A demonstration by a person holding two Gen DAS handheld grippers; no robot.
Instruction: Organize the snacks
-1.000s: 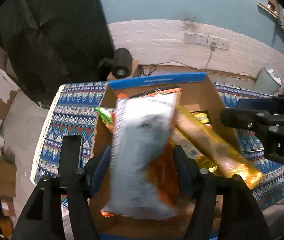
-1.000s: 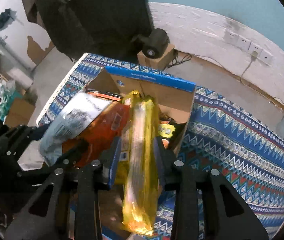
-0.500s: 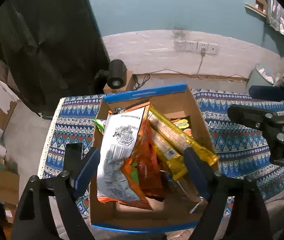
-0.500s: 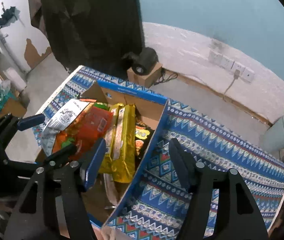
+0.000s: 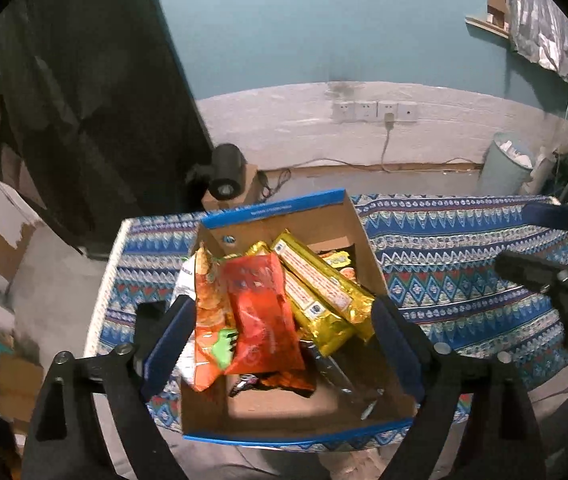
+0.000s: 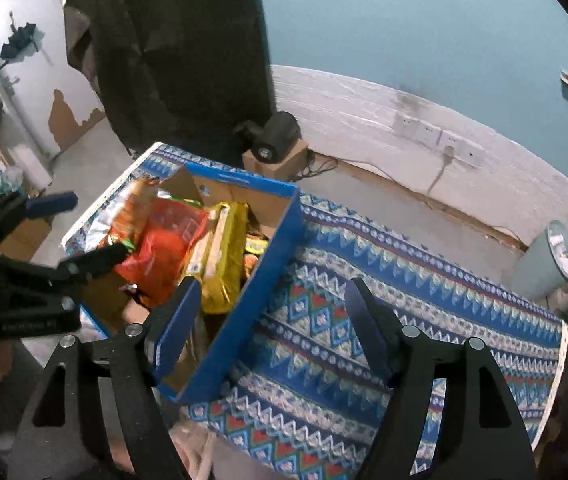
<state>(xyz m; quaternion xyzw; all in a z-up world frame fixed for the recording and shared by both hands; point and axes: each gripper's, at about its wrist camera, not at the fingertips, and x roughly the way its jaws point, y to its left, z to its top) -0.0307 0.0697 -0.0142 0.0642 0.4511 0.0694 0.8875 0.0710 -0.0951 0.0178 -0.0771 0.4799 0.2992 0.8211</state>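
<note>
Both grippers, left (image 5: 280, 344) and right (image 6: 268, 328), hang wide open and empty; next, probably tuck the orange bag (image 5: 262, 316) flat into the box (image 5: 296, 436).

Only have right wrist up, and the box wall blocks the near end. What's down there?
Observer: In the left wrist view, bare cardboard floor shows at the near end of the box.
Operator: Left gripper holding anything?
Observer: No. The left gripper is open, and the orange bag lies in the box beneath it.
Operator: Anything under that bag?
Observer: A dark wrapper pokes out from under its near edge.
</note>
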